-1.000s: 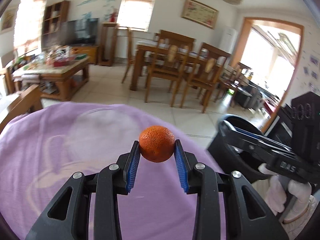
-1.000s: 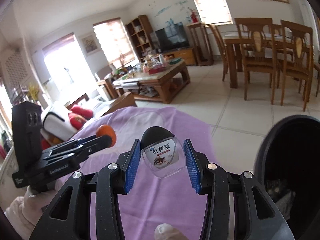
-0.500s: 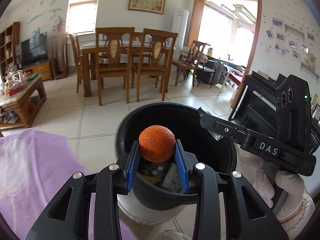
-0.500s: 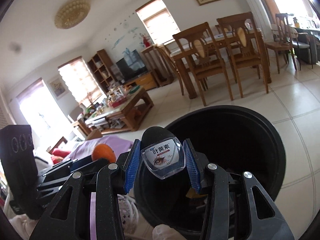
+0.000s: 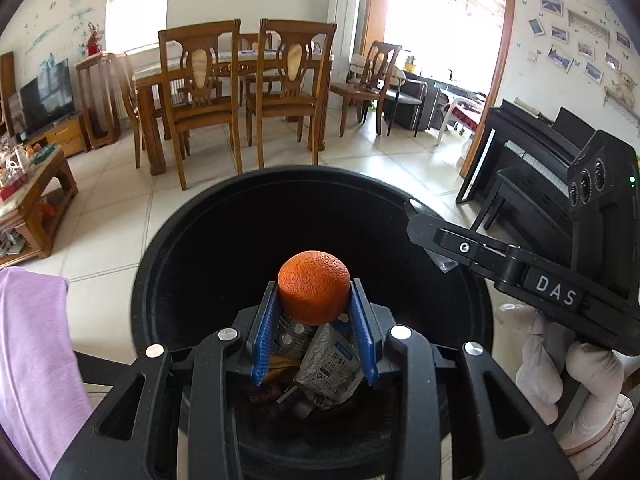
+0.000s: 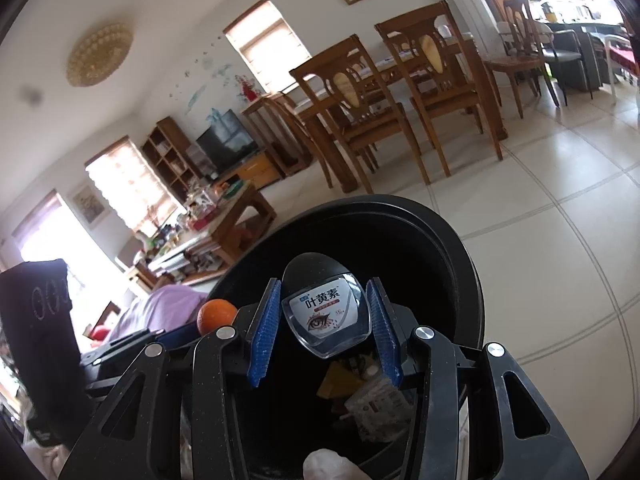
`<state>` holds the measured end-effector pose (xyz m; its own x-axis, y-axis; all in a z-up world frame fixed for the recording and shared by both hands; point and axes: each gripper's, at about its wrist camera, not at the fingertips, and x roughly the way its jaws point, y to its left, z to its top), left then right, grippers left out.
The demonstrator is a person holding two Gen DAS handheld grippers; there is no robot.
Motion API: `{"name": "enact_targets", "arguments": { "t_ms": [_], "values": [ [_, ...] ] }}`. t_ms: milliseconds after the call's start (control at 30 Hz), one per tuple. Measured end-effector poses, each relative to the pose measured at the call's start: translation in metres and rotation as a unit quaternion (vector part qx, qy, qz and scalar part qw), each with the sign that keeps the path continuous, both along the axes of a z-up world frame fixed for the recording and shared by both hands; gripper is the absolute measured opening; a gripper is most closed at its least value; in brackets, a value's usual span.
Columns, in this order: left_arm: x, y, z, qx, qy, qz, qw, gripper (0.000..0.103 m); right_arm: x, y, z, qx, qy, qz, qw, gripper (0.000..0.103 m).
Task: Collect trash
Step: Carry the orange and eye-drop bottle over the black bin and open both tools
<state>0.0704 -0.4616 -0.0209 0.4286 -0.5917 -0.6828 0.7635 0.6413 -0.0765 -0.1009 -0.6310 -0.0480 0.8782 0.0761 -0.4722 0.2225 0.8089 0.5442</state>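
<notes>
- Hidden or unclear: the left gripper (image 5: 314,322) has its lower body cut off by the frame edge. The right gripper (image 6: 324,322) is cut off likewise. A gloved hand (image 5: 560,364) holding the right gripper's handle is only partly visible at the edge of the left wrist view. The rubbish (image 5: 320,368) below the left gripper is partly masked by its fingers; a crumpled silver packet and some dark scraps can be made out, the rest cannot.
- Left gripper: its blue pads pinch an orange (image 5: 313,286), which sits high between the tips. The fruit is round, bright orange, with a pitted skin.
- Right gripper: its blue pads clamp an eye-drop bottle (image 6: 326,316). The bottle is small, clear, with a black cap at the far end and a white label bearing Chinese characters and a drawn eye.
- Position: both held items hang over the open mouth of a black trash bin (image 5: 192,248), which lies directly beneath and ahead of both grippers. From the right gripper, the orange shows just to its left.
- Surface: a purple cloth (image 5: 32,344) lies to the left of the left gripper, beside the bin.
- Room: pale tiled floor (image 6: 560,208); wooden dining chairs (image 5: 244,92) and table beyond the bin; a black piano (image 5: 528,168) ahead and right of the left gripper; a cluttered coffee table (image 6: 224,216) ahead and left of the right gripper.
</notes>
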Motion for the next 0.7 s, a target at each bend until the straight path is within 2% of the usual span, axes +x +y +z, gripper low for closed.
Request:
{"name": "enact_targets", "arguments": {
  "t_ms": [267,700],
  "values": [
    [0.003,-0.012,-0.009,0.019,0.009,-0.006,0.9998,0.035,0.011,-0.006,-0.009,0.003,0.009,-0.002,1.000,0.044],
    [0.005,-0.017,-0.011,0.038,0.018,-0.004,0.9991,0.038,0.020,0.008,-0.004,-0.012,0.017,-0.001,1.000,0.044]
  ]
}}
